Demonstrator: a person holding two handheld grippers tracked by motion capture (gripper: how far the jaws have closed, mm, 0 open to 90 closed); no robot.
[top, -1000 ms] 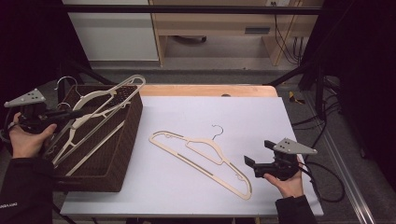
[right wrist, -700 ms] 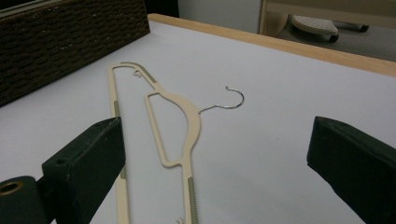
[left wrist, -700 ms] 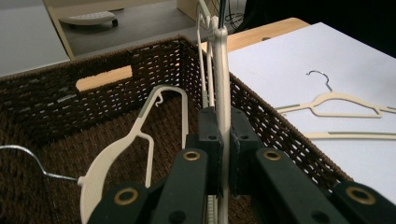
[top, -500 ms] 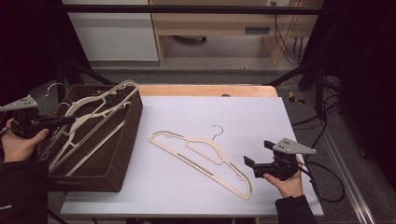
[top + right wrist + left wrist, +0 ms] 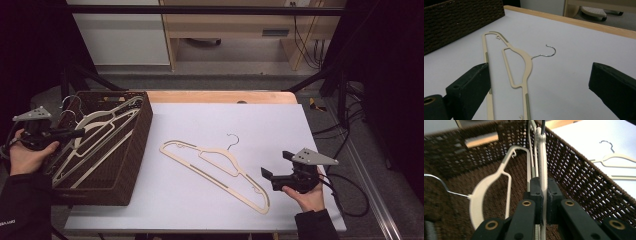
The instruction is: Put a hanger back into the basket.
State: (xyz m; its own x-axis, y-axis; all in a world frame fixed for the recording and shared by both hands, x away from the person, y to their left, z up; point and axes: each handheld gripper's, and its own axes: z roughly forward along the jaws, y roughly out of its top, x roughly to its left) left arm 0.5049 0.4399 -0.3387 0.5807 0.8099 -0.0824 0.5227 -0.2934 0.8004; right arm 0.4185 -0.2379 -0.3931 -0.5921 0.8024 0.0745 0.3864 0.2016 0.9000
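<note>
A cream hanger (image 5: 102, 131) slants down into the brown wicker basket (image 5: 136, 150) at the table's left, and my left gripper (image 5: 76, 133) is shut on it from the basket's left side. In the left gripper view the pads (image 5: 535, 192) pinch that hanger's thin bar (image 5: 543, 162) above the basket floor. A second cream hanger (image 5: 486, 192) with a wire hook lies inside the basket. Another cream hanger (image 5: 220, 167) lies flat on the white table (image 5: 280, 125). My right gripper (image 5: 272, 176) rests open just right of its lower end; in the right gripper view this hanger (image 5: 524, 62) lies ahead of the wide jaws.
The basket wall (image 5: 584, 175) stands between the held hanger and the table hanger (image 5: 616, 160). A wooden strip (image 5: 220, 96) runs along the table's far edge. Beyond it are a desk and cables on the floor. The basket's corner (image 5: 456, 20) shows at upper left in the right gripper view.
My left hand has come down and the held hanger has sunk lower into the basket. The right gripper and the table hanger have stayed put.
</note>
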